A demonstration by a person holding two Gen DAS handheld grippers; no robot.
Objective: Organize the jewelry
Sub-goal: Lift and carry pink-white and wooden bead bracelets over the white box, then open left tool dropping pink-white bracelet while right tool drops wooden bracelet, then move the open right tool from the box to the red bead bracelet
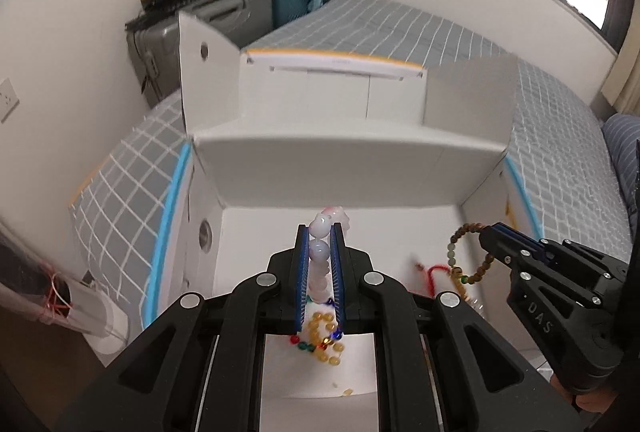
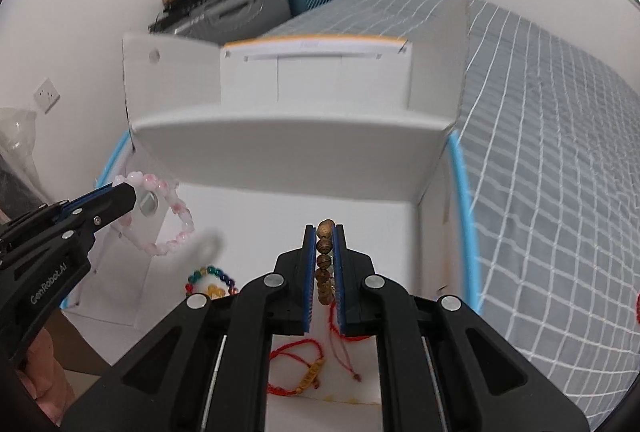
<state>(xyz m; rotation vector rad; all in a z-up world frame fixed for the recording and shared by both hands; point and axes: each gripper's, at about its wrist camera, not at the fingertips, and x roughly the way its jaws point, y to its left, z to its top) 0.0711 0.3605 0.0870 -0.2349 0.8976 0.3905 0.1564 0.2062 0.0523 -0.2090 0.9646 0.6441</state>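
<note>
A large white cardboard box (image 1: 340,168) sat open on a bed covered in a grey grid-patterned sheet (image 1: 400,24), its flaps raised, as a person working two handheld grippers sorted bracelets over it. The likeliest mishap here was a dropped or flung bracelet: each string of beads was pinched along only a short stretch, with the rest of its loop hanging free, so a quick swing or an early release could have sent it against a flap or past the box wall onto the sheet. A dangling loop might also have snagged the jewelry already lying on the box floor and dragged it along, or tangled with its cords. Inside the box, near the left side, lay a multicolored bead bracelet (image 2: 211,274) with amber beads beside it; toward the right lay a red cord bracelet (image 2: 298,368) carrying gold beads, with a thinner red cord just beside it. The left gripper (image 1: 320,236) was clamped tight on a pink-and-white bead bracelet (image 2: 168,208), its loop hanging over the left part of the box interior. The right gripper (image 2: 325,232) was likewise closed hard on a brown wooden bead bracelet (image 1: 468,252), held over the right part of the box with a few green beads visible in its loop. Neither bracelet was touching the box floor.
</note>
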